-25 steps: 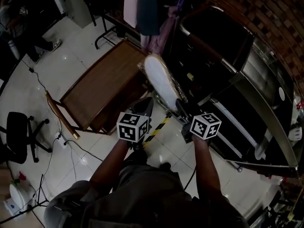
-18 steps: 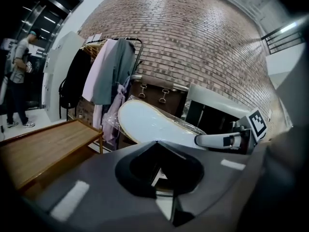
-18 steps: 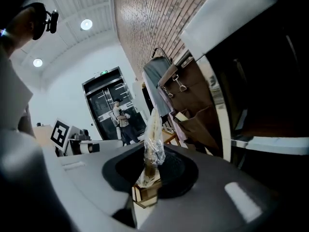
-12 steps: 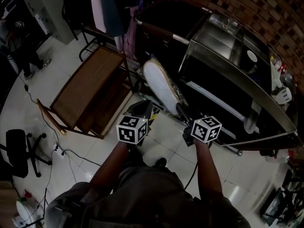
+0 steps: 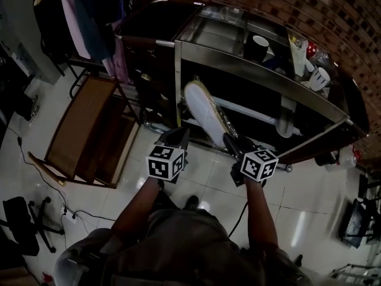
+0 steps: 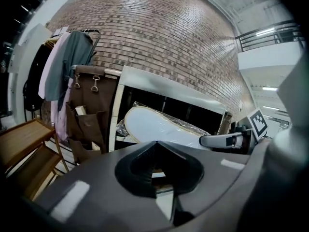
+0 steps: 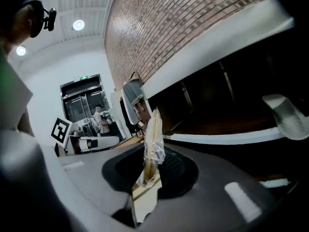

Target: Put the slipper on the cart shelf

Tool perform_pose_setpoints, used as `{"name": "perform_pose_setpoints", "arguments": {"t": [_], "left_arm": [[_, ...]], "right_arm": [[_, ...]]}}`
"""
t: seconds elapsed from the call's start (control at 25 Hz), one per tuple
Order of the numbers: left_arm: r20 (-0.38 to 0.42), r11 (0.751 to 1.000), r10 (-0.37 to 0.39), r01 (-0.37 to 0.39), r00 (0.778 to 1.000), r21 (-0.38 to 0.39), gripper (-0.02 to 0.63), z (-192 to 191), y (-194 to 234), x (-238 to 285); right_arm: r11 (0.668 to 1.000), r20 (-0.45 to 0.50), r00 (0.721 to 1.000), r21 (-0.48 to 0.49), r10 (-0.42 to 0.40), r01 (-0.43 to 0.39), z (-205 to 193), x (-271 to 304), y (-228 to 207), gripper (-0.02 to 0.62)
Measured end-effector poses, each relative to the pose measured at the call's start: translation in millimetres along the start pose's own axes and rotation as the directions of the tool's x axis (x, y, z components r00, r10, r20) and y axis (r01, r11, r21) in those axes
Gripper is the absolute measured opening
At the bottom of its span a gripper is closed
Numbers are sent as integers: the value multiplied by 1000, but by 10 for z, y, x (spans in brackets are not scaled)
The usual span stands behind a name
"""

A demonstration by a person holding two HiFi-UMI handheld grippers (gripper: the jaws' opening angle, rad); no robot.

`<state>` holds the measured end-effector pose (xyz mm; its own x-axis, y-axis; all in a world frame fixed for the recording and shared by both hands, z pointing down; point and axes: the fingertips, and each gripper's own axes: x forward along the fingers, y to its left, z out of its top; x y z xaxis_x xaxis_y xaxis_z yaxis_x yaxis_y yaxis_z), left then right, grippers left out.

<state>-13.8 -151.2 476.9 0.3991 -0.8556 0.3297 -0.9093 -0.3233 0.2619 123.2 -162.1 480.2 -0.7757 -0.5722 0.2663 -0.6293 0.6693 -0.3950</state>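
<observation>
Slipper [image 5: 203, 107], plastic-wrapped, is pinched at its near end by the right tool [image 5: 230, 142] and held in the air. Its far end is at the front edge of the cart [image 5: 250, 74], under the top tray. Left tool [image 5: 178, 137] is pressed together and empty. Not on a shelf yet, it seems. Left to do: push in, set down, release.

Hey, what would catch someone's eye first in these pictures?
The white-soled slipper, wrapped in clear plastic, stands out: the right gripper holds it by its near end before the dark lower shelf of the steel cart. A brick wall runs behind, and a wooden rack stands at the left.
</observation>
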Motion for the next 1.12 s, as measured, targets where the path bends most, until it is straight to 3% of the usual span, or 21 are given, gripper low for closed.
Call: {"name": "perform_pose_setpoints", "arguments": {"t": [0.2,0.48,1.12], "left_arm": [[-20,996,-81,82,996,35,8,25,-432,244],[-60,981,-178,182,982,70,8,65,-741,661],[-143,927,-349,364,926,96,8,344,-522,1797]], "right_arm": [[992,28,991,23,-128,127,-14,-438,-375,54],[954,63,954,83,-294,288,12,-752,-857,54],[813,100,815,210,-571,543,453,-312,-1862,54]]}}
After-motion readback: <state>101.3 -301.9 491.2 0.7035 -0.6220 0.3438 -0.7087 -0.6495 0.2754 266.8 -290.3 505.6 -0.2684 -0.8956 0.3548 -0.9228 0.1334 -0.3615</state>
